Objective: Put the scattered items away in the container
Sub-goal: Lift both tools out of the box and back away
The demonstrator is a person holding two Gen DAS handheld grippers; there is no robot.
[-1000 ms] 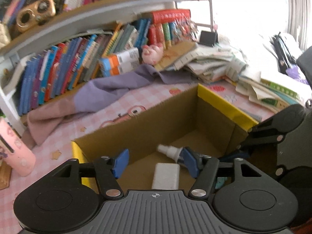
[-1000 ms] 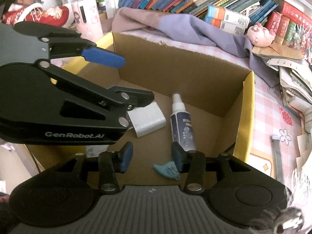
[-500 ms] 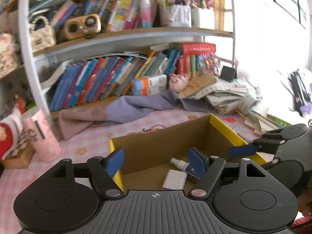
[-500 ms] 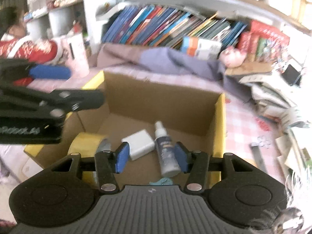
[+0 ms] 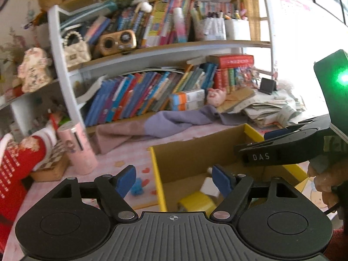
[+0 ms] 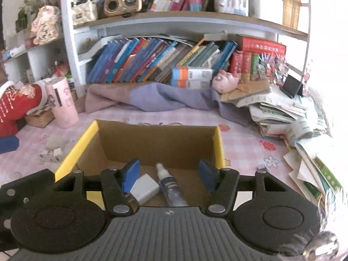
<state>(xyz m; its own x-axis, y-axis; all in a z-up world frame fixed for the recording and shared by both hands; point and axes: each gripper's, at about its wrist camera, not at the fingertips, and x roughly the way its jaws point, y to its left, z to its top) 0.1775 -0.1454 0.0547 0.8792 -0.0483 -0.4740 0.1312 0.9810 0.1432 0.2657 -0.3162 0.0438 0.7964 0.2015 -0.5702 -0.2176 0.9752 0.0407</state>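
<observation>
A cardboard box with yellow-taped edges (image 6: 156, 139) (image 5: 191, 152) sits on the pink checked table. Inside lie a spray bottle (image 6: 168, 186), a white block (image 6: 144, 188) and a yellow tape roll (image 5: 196, 202). My right gripper (image 6: 168, 175) is open and empty, raised over the box's near side. My left gripper (image 5: 174, 178) is open and empty, above the box's left edge. A blue fuzzy item (image 5: 137, 188) lies on the table left of the box. A small white toy (image 6: 51, 154) and a pale ball (image 6: 54, 141) lie left of the box.
A pink cylinder (image 6: 62, 102) and a wooden box (image 5: 51, 169) stand at the left. A purple cloth (image 6: 152, 97) lies before the bookshelf (image 6: 152, 65). Paper stacks (image 6: 282, 113) crowd the right side. The right gripper's body (image 5: 282, 150) shows at the right of the left wrist view.
Both grippers have risen and pulled back from the box, so the shelves now show. The right gripper's jaws have opened wider. The items in the box have not moved.
</observation>
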